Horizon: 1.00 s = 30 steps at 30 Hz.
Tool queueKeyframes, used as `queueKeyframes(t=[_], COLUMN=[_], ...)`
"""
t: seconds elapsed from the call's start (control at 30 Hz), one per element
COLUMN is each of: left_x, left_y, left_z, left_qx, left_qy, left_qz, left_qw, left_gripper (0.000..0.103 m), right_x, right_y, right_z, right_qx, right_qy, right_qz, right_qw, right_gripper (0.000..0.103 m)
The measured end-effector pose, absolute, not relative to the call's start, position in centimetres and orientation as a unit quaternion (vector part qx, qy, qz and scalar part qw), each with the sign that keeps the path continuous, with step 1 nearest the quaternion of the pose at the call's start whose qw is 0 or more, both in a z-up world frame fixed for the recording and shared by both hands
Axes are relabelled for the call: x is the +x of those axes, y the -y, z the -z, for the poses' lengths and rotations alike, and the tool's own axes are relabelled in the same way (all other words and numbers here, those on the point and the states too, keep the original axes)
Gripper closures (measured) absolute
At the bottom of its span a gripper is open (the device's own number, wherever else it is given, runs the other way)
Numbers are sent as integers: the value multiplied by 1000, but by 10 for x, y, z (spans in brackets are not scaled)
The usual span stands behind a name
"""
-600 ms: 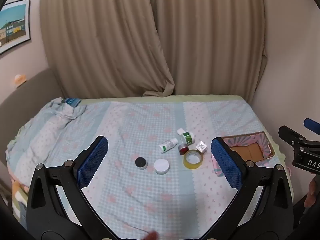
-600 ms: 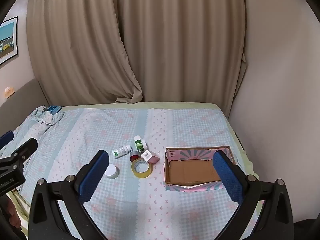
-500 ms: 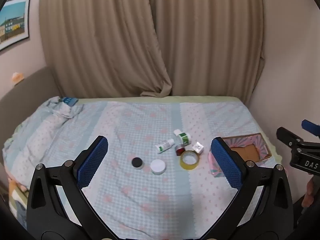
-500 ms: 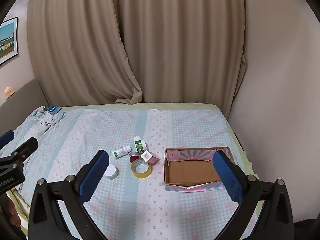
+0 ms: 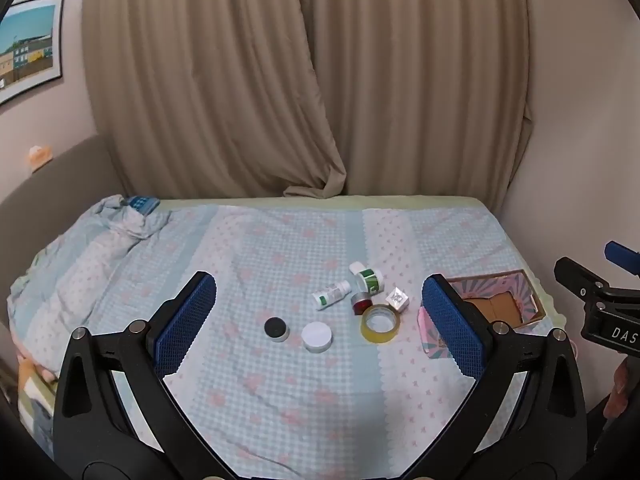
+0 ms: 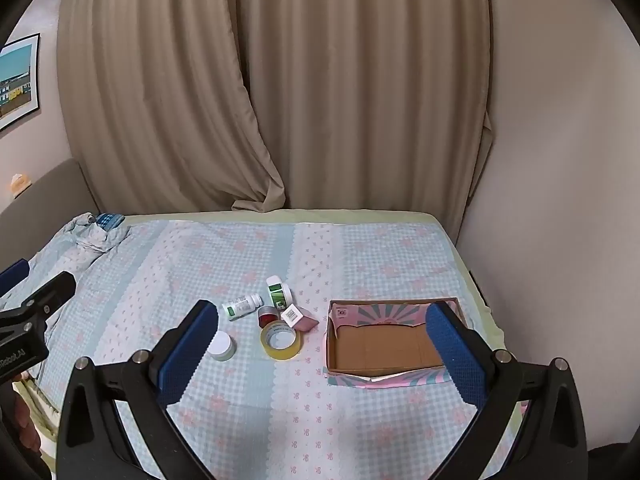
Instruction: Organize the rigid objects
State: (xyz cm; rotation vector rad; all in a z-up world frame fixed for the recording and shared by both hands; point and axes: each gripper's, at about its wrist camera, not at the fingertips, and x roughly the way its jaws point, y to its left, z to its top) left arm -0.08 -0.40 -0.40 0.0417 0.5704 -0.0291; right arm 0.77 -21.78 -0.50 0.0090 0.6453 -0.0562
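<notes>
Small items lie together mid-bed: a yellow tape roll point(image 5: 380, 323) point(image 6: 281, 339), a white jar point(image 5: 317, 337) point(image 6: 221, 345), a black-lidded jar point(image 5: 276, 328), a white-green bottle point(image 5: 332, 295) point(image 6: 241, 306), a green-labelled bottle point(image 5: 367, 276) point(image 6: 279, 292), a red-lidded tin point(image 5: 361, 303) point(image 6: 267, 316) and a small labelled box point(image 5: 397, 299) point(image 6: 294, 315). An open cardboard box point(image 6: 384, 348) point(image 5: 498, 307) lies to their right. My left gripper point(image 5: 320, 322) and right gripper point(image 6: 322, 346) are open, empty, held above the bed's near side.
The bed has a blue-and-pink checked sheet point(image 5: 280, 248) with a rumpled quilt point(image 5: 80, 264) at the left. Beige curtains point(image 6: 320, 100) hang behind. A wall point(image 6: 560, 160) stands close on the right. A framed picture point(image 5: 28, 44) hangs at left.
The left gripper has pulled back and tilted up a little, so the items sit lower and smaller in its view. The right gripper has hardly moved.
</notes>
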Motion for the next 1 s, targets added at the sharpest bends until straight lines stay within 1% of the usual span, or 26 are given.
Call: queueKeyframes(t=[1.0], left_x=[0], left_y=[7], left_z=[4], left_qx=[19], left_qy=[-280], left_qz=[16], left_qw=[960], left_gripper=[1], right_x=[13], right_y=[216], right_z=[11], right_qx=[2], right_qy=[-312], right_qz=[7], right_qw=[950], right_gripper=[0])
